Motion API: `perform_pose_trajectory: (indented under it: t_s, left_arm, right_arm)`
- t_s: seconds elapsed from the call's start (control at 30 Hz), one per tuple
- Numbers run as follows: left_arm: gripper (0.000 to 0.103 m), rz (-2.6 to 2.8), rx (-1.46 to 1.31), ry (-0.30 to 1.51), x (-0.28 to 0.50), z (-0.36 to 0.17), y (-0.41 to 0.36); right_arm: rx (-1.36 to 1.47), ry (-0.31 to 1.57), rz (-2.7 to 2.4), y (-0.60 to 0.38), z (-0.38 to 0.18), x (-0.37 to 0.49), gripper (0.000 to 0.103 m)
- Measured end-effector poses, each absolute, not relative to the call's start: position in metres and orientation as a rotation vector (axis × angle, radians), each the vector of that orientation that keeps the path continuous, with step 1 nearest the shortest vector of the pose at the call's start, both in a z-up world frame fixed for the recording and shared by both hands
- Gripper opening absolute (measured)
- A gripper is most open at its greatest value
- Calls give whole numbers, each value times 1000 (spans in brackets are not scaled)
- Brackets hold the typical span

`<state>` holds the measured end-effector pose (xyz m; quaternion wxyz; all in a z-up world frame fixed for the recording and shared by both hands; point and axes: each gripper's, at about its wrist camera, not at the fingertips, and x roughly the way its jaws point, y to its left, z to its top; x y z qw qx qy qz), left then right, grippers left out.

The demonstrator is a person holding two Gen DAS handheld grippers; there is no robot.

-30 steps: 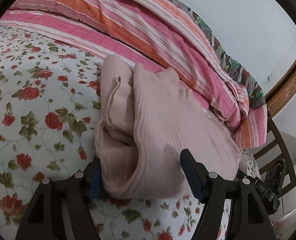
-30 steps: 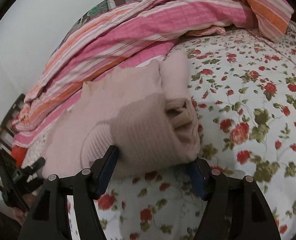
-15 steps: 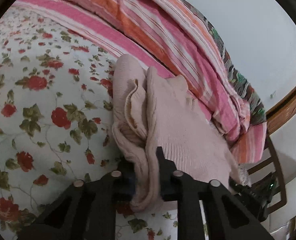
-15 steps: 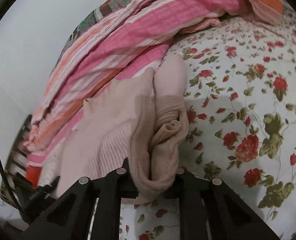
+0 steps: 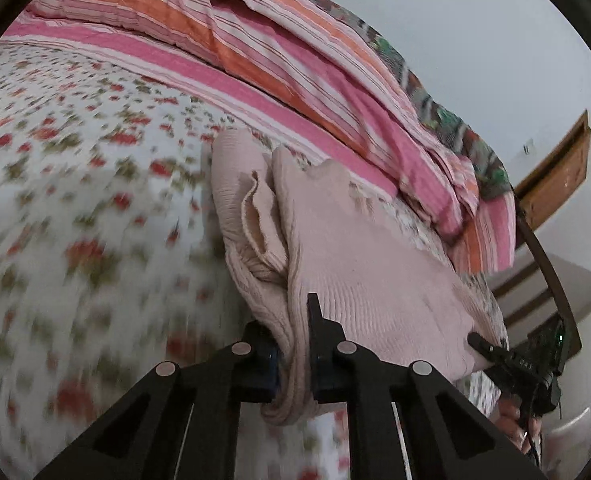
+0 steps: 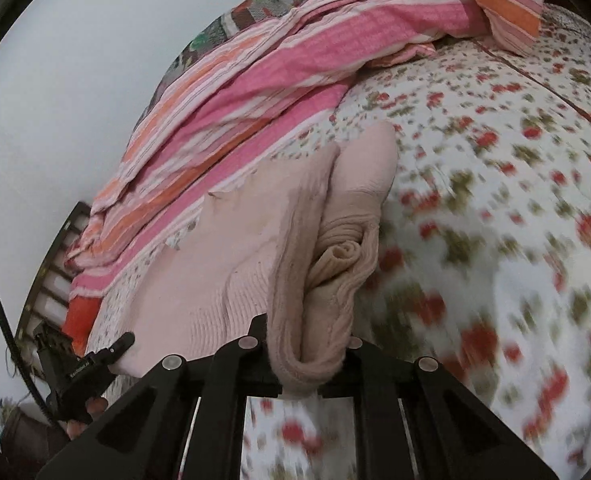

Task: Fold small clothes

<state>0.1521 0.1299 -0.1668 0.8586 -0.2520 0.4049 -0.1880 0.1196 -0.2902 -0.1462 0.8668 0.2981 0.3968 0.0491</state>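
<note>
Left wrist view: floral bedsheet [image 5: 95,208] fills everything from 7 to 11 o'clock, smeared with motion blur. Striped quilt [image 5: 279,60] banked along 12 to 2 o'clock, wall behind it. Wooden chair [image 5: 551,264] at 3 o'clock.

Pink knit garment [image 5: 359,280] lies bunched on the sheet just below the quilt's edge, already folded over itself into several layers.

Change from a second ago: both my grippers were spread wide on either side of the garment's near edge; now each has closed on it. My left gripper [image 5: 293,356] pinches a thick roll of knit at 6 o'clock, jaws nearly together with only cloth between. In the right wrist view, my right gripper [image 6: 307,376] does the same at the other end of that edge, its fingers clamped tight around the layered hem of the garment [image 6: 231,272]. Each gripper shows in the other's frame, at 4 and at 8 o'clock.

Sheet [image 6: 495,200] blur, garment sharp: I judge the cloth is travelling with me, so the lift has begun. Next fold likely carries this edge toward 12 o'clock. Risk: inner layers slipping out of the pinch.
</note>
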Motion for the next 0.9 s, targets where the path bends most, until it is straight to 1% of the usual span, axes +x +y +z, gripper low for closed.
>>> perform_pose_trajectory:
  t_s: [0.13,0.2,0.23,0.27,0.3,0.37,0.43,0.47,0.63,0.77,0.9]
  left_arm:
    - [11,-408,-494,850,114,-168,126]
    - [15,-401,-478,860,104,-172,124]
    - [20,-393,-480,866,103,-173,125]
    - [31,-374,-481,877,104,-174,127]
    - [39,-352,-485,891,105,-175,131]
    - [45,-333,-516,892,106,-174,142]
    - [53,-298,-526,854,108,-167,155]
    - [57,-276,-513,834,111,-161,158]
    - [58,-272,-413,807,145,-131,145]
    - [57,-289,-310,819,183,-120,111]
    - [56,-286,-231,848,218,-127,83]
  right_arm:
    - [550,846,105,-287,-144,84,11]
    - [484,845,92,-281,-143,73,12]
    - [455,845,86,-279,-143,69,17]
    - [423,855,77,-276,-143,65,26]
    - [404,863,74,-276,-142,64,27]
    - [372,845,73,-279,-138,59,33]
    - [339,811,49,-285,-129,56,39]
    - [332,792,34,-289,-124,55,39]
    - [319,704,-6,-302,-102,83,43]
    - [267,762,21,-296,-105,134,43]
    - [181,852,33,-286,-118,181,43]
